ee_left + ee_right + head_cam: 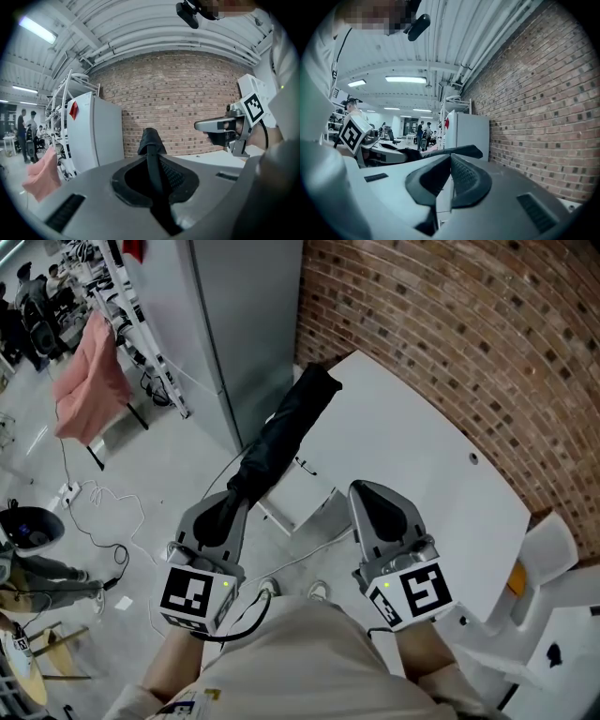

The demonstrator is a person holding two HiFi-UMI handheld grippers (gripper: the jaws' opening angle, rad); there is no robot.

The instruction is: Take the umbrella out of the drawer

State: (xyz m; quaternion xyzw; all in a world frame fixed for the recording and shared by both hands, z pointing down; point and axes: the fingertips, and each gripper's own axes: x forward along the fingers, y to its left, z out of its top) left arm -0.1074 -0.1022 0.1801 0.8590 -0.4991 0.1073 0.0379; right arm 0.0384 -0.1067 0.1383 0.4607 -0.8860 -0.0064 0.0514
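Note:
A black folded umbrella slants up and to the right over the white cabinet top. Its lower end is clamped in my left gripper, which is shut on it. In the left gripper view the umbrella runs straight out between the pads. A white open drawer lies below the umbrella, between the two grippers. My right gripper hovers over the cabinet's near edge, jaws together with nothing between them. It also appears at the right of the left gripper view. From the right gripper the umbrella shows just past the pads.
A brick wall backs the cabinet. A tall grey unit stands at its left end. A pink cloth hangs on a rack and cables trail over the floor at left. White furniture stands at right. People stand in the far background.

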